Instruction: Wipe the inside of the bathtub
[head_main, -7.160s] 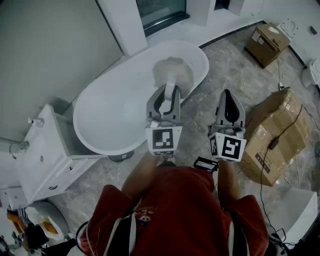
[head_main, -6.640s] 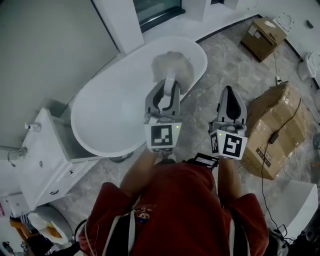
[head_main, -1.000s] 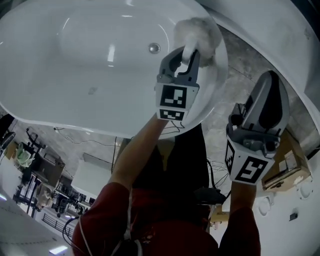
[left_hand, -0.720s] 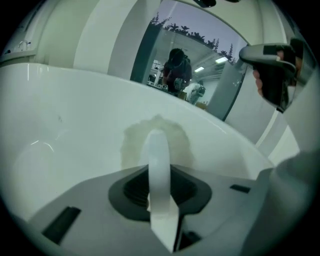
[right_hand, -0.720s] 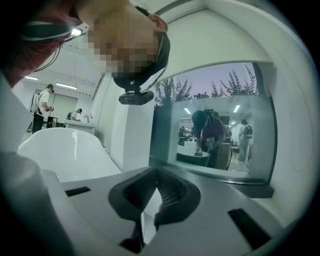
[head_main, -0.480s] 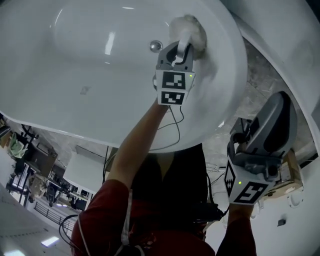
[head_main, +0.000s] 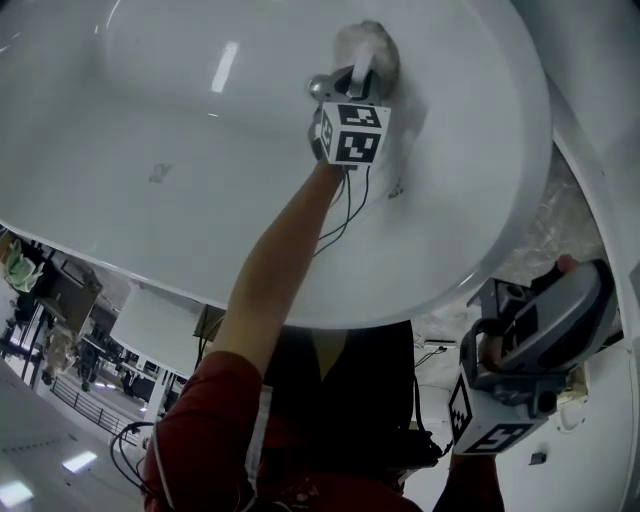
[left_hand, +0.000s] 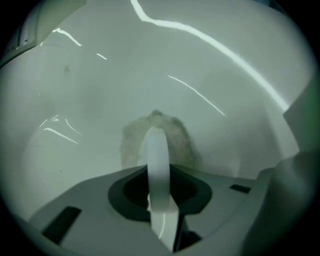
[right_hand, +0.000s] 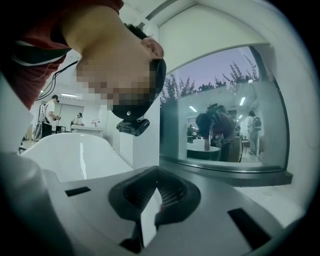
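The white bathtub fills the head view from above. My left gripper reaches deep inside it and is shut on the white handle of a fluffy grey-white duster. The duster head rests on the tub's inner wall beside the metal drain. In the left gripper view the handle runs out from between the jaws of the left gripper to the duster head, which is pressed against the tub wall. My right gripper hangs outside the tub at lower right. Its jaws are together and hold nothing.
A thin cable trails from the left gripper along the forearm. Marble floor shows past the tub rim. The right gripper view shows the tub rim, a large window with reflections, and the person's head close by.
My left gripper has pushed the duster further into the tub, close to the drain. The right gripper has dropped lower and to the right, away from the rim.
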